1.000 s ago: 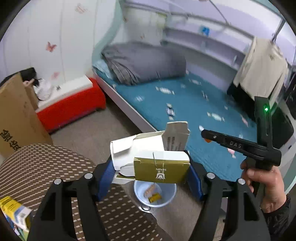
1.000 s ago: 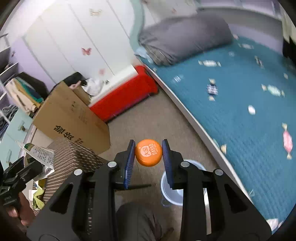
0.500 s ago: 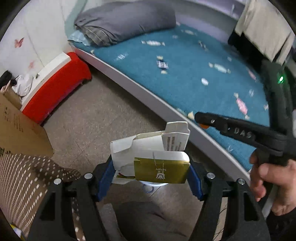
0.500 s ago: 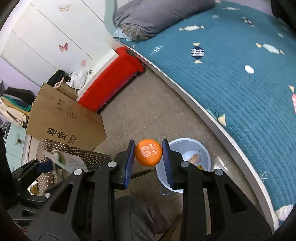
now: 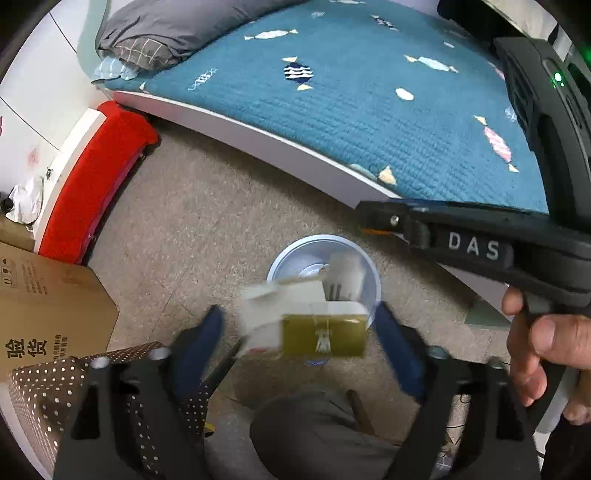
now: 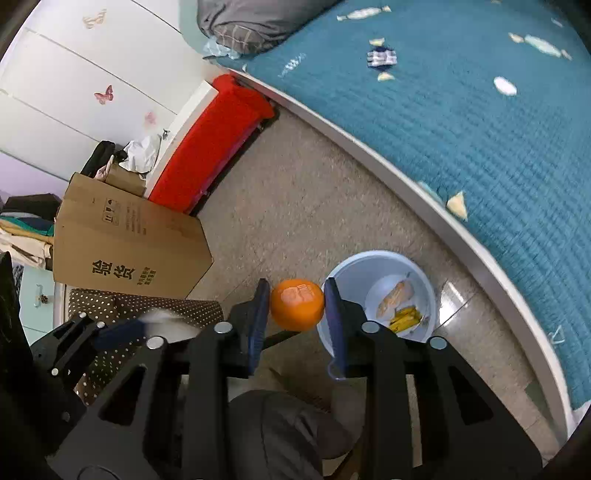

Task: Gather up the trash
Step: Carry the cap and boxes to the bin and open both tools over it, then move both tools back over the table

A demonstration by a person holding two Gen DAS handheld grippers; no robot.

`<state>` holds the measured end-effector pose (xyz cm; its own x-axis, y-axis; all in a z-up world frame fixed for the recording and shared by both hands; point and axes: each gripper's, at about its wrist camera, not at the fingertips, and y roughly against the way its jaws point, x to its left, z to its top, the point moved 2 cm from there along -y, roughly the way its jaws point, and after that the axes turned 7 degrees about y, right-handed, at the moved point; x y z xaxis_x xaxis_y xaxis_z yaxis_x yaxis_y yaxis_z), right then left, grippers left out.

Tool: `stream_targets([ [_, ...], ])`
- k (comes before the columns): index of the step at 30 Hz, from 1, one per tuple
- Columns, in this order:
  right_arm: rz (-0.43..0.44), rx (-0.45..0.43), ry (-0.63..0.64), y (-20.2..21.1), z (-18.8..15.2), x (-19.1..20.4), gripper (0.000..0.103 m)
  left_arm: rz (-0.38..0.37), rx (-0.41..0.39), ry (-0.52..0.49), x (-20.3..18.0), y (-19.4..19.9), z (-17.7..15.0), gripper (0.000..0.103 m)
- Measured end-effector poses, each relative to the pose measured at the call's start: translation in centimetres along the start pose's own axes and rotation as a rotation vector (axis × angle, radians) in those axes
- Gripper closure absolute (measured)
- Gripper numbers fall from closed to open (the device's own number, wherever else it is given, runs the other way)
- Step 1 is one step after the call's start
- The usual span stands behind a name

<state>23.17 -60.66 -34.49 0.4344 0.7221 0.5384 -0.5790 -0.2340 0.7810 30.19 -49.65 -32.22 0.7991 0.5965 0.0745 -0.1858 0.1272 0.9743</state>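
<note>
Between spread left gripper (image 5: 301, 332) fingers, lower centre, hung a blurred gold-and-white carton (image 5: 314, 321); "DAS"-marked right gripper (image 6: 297, 314) clamped an orange ball (image 6: 296, 304).

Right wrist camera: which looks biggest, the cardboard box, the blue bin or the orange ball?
1. cardboard box
2. blue bin
3. orange ball, which sits nearest the camera, so it really is smallest.

bed with teal fish-print cover (image 5: 369, 110) | grey folded duvet (image 5: 177, 29) at its head | red bench (image 6: 207, 144) beside bed | cardboard box (image 6: 125, 243) near dotted brown cloth (image 6: 147, 306)
</note>
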Motion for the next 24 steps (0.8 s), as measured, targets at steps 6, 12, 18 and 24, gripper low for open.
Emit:
stream_targets([
  [6,-0.005,0.003,-0.043,-0.2,-0.7,-1.0,0.032,0.000,-0.008,0.044,1.0,0.5,-0.2,0.013],
  [12,-0.035,-0.025,-0.058,1.4,-1.5,-1.2,0.008,0.001,-0.097,0.101,1.9,3.7,-0.8,0.013],
  [18,-0.094,-0.040,-0.069,3.1,-2.5,-1.1,0.008,-0.030,-0.184,0.139,2.1,7.8,-2.3,0.012],
  [24,-0.087,-0.075,-0.026,5.6,-3.1,1.1,0.008,-0.040,-0.278,0.164,2.1,12.1,-4.1,0.011],
])
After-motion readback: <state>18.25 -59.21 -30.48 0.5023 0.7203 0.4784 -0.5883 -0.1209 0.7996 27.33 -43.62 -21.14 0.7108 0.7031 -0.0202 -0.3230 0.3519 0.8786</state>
